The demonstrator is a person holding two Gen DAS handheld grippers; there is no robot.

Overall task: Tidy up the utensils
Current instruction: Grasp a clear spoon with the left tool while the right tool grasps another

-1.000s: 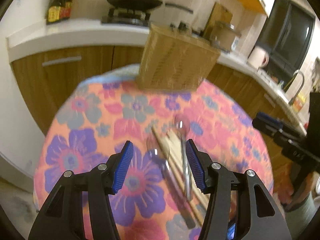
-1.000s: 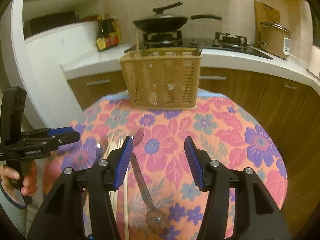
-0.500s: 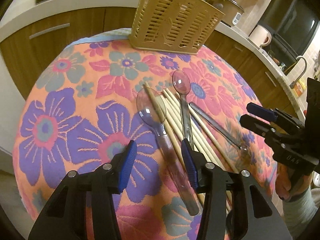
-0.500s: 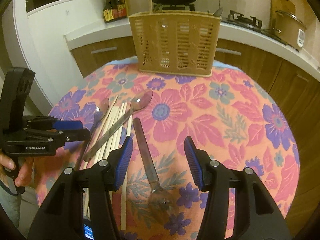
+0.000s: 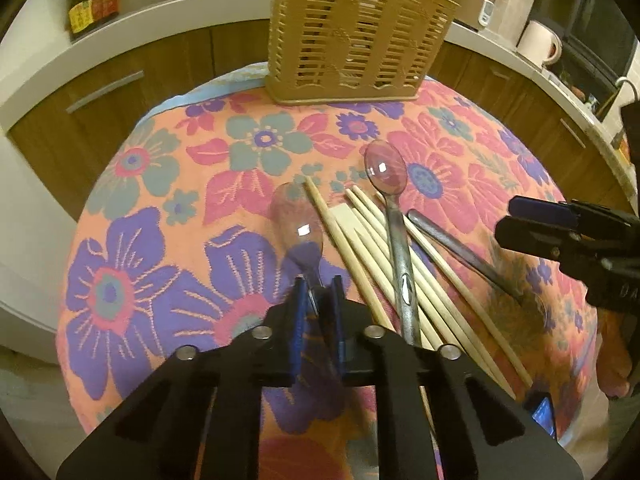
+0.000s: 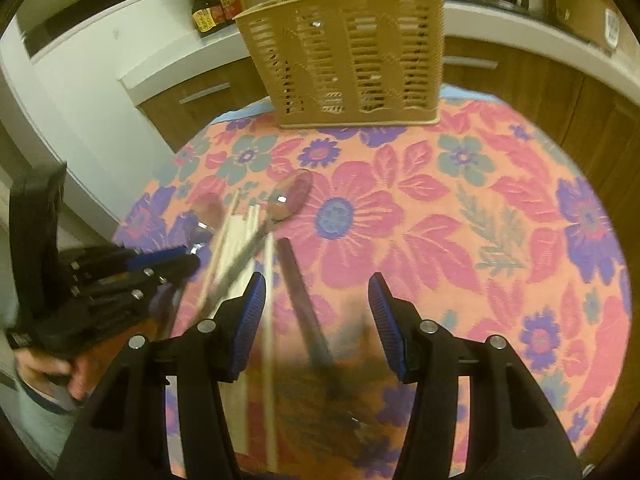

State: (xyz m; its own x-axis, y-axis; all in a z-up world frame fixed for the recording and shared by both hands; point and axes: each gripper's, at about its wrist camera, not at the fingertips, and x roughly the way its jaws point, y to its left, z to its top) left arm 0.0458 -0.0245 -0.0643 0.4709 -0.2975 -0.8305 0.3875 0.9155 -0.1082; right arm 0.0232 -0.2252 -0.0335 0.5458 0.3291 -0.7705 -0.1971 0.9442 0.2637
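My left gripper (image 5: 318, 300) is shut on the handle of a clear plastic spoon (image 5: 297, 226) that lies on the flowered tablecloth (image 5: 120, 280). Beside it lie several wooden chopsticks (image 5: 360, 248), a second clear spoon (image 5: 386, 170) and a dark spoon (image 5: 460, 248). My right gripper (image 6: 316, 320) is open, low over the dark spoon's handle (image 6: 300, 296), with nothing between its pads. The tan slotted utensil basket (image 5: 352, 40) stands upright at the table's far edge; it also shows in the right wrist view (image 6: 352, 52).
Wooden cabinets (image 5: 120, 64) and a white countertop (image 5: 160, 28) curve behind the table. Sauce bottles (image 6: 212, 8) stand on the counter at left, a white kettle (image 5: 540, 40) at right. The round table's edge (image 5: 72, 320) drops off on all sides.
My left gripper has moved down and closed on the clear spoon's handle. My right gripper has dropped lower over the dark spoon and stays open.
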